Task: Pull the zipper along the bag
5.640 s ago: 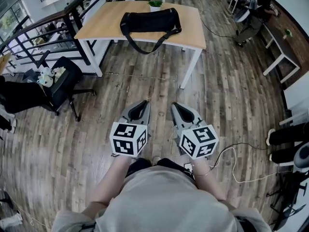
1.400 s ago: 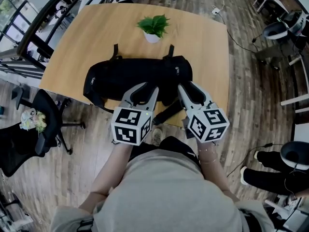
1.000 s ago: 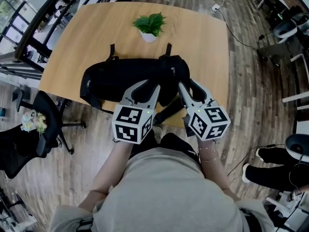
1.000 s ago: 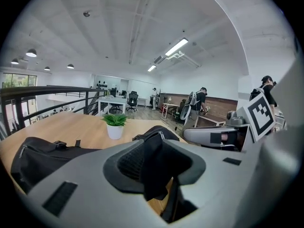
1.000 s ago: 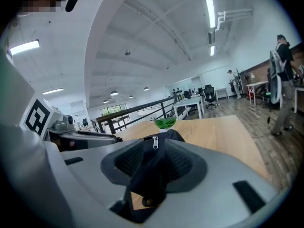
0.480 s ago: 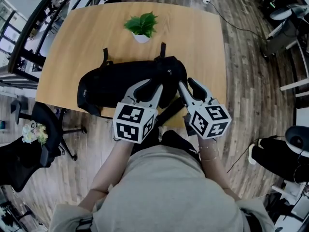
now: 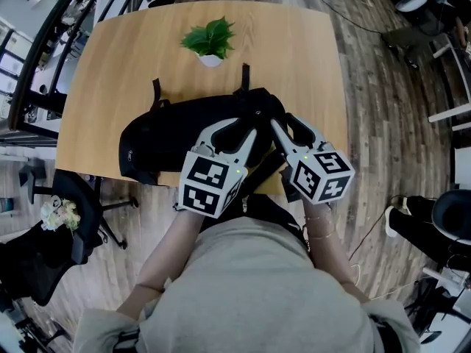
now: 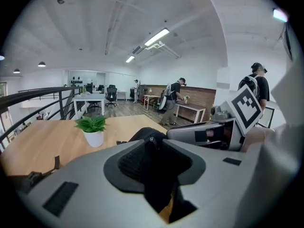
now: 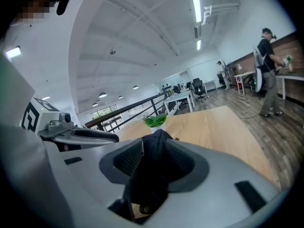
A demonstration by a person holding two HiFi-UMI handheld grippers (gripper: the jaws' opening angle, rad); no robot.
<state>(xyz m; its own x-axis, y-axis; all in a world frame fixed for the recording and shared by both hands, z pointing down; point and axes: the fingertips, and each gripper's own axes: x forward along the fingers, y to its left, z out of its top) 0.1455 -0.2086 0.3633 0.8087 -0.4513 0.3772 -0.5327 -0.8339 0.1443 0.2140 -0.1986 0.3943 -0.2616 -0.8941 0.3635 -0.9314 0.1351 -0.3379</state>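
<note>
A black duffel bag lies lengthwise on the wooden table, and one strap hangs over the front edge. Both grippers hover over the bag's right half, side by side. My left gripper is open; in the left gripper view the bag and a small zipper pull show beyond its jaws. My right gripper has its jaws opening. In the right gripper view the bag's end shows in the gap, and the pads are not pressing on it.
A potted green plant stands on the table behind the bag. A black office chair is on the floor at the left, next to a railing. People stand at desks far off. A cable crosses the wooden floor at the right.
The person has walked up to the table. Over the last second both grippers have moved forward over the bag's right half, and the right jaws have spread a little.
</note>
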